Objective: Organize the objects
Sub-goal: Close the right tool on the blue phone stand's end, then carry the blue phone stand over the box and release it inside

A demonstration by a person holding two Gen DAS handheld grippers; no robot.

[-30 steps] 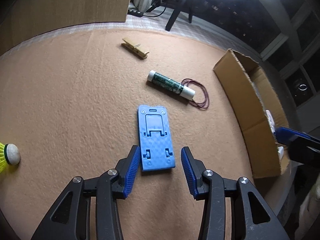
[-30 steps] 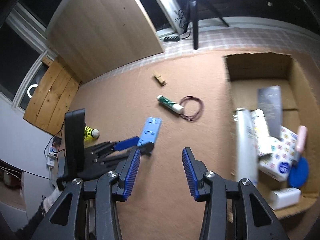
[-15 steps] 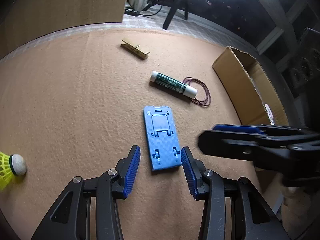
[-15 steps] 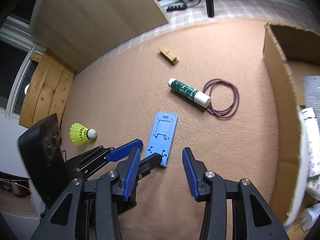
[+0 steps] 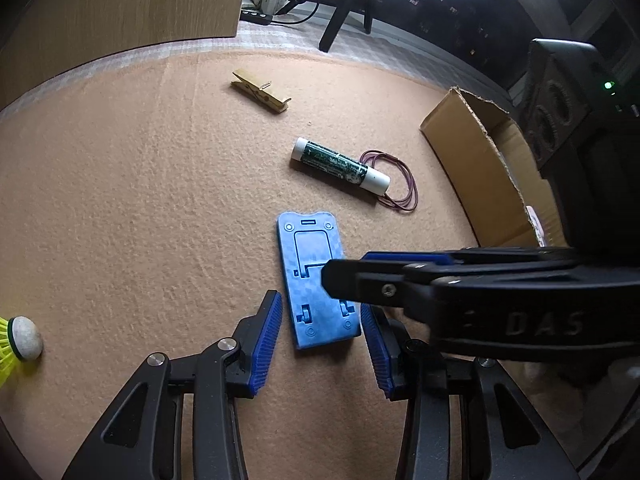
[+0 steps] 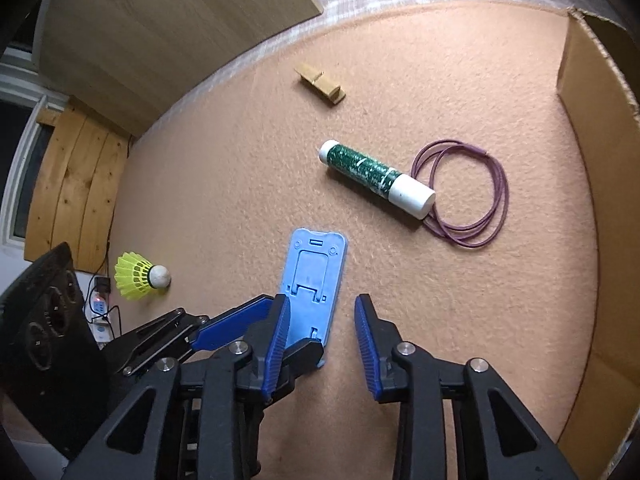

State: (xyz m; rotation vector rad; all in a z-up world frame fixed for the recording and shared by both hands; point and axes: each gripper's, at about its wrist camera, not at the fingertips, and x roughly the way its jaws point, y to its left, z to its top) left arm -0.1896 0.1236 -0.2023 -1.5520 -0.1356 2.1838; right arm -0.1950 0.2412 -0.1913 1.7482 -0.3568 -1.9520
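A blue phone stand (image 5: 310,280) lies flat on the tan carpet. My left gripper (image 5: 320,338) straddles its near end, and its jaws are closing. The pads sit close beside the stand's edges without visibly pressing on it. In the right wrist view, the left gripper's fingers (image 6: 228,332) flank the same end of the stand (image 6: 316,272). My right gripper (image 6: 320,338) hovers low over the stand, reaching in from the right across the left wrist view (image 5: 348,268). Its jaws are closing with nothing gripped; only the stand's near end shows in the gap.
Beyond the stand lie a green tube with a white cap (image 6: 376,178), a purple rubber band (image 6: 480,192) and a wooden clothespin (image 6: 320,84). A yellow shuttlecock (image 6: 140,276) sits at the left. An open cardboard box (image 6: 592,120) stands at the right, and a wooden panel (image 5: 120,0) behind.
My right gripper has come down and leftward over the stand, and its jaws have narrowed. My left gripper has edged forward around the stand's near end and narrowed slightly.
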